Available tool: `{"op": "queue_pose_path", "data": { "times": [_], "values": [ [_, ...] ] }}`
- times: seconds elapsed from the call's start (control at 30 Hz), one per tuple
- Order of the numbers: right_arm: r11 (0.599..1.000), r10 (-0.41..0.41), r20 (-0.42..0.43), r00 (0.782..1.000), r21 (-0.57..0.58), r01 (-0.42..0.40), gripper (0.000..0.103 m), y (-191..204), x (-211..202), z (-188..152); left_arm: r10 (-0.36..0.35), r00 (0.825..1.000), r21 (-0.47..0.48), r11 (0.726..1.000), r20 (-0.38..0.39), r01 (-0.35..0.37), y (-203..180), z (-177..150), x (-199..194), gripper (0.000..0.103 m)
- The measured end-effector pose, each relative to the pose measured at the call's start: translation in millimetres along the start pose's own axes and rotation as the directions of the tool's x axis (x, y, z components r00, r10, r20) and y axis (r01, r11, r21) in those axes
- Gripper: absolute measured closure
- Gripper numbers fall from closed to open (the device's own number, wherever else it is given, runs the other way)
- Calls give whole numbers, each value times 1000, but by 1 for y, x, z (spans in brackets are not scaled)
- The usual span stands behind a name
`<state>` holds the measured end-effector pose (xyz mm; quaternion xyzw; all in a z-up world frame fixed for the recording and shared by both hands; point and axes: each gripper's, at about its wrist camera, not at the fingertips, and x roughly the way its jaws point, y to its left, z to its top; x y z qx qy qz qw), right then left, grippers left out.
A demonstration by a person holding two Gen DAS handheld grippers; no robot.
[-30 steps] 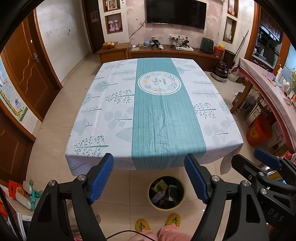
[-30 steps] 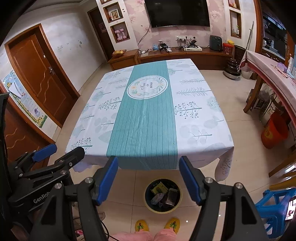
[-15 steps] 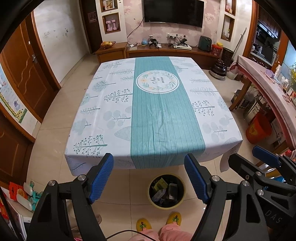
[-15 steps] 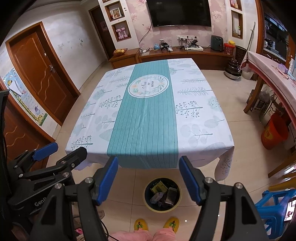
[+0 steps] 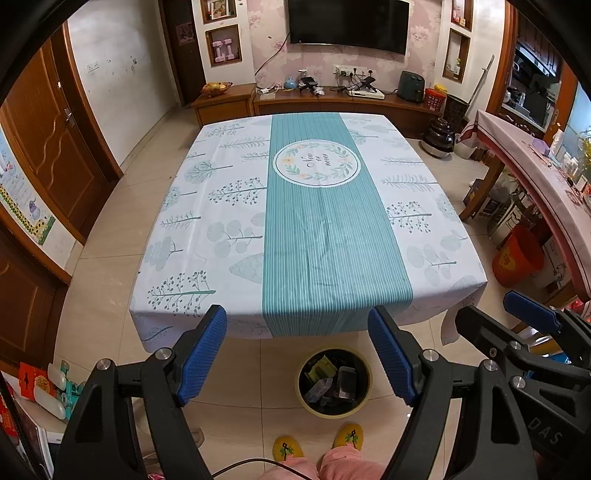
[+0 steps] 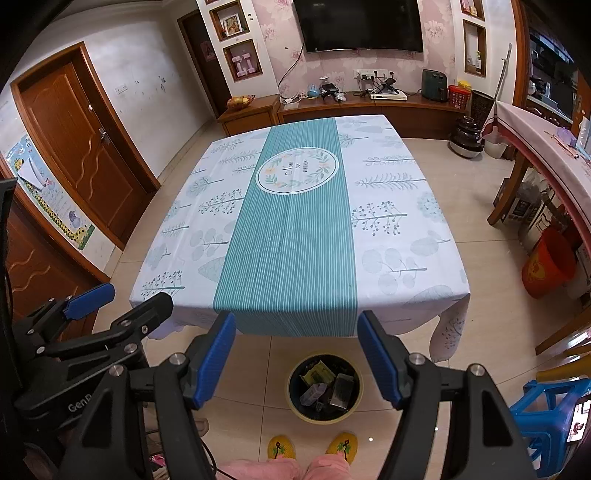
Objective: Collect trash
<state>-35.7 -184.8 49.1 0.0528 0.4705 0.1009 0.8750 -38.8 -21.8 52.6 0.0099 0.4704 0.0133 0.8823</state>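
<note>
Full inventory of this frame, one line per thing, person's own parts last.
table: 1, white leaf-print cloth with teal centre stripe, middle of room, nothing on top
trash bin: 1, yellow rim, dark inside, on floor at table's near edge, holds several wrappers and small boxes
TV: 1, black, far wall
cabinet: 1, brown wood, under TV, cluttered with small devices
bucket: 1, orange, floor at right
stool: 1, blue plastic, near right
door: 1, brown wood, left wall
slippers: 2, yellow, just short of the bin
left gripper: 1, black with blue fingers, open, empty
right gripper: 1, same, open, empty
</note>
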Motion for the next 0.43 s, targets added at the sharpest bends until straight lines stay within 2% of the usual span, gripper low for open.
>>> {"op": "queue_pose_path", "data": {
  "times": [0.43],
  "values": [
    [1000, -2, -2, 1000, 0, 2, 34, 2, 1, 1, 0, 1000, 0, 1000, 0, 0, 5, 1, 3, 26]
  ]
}}
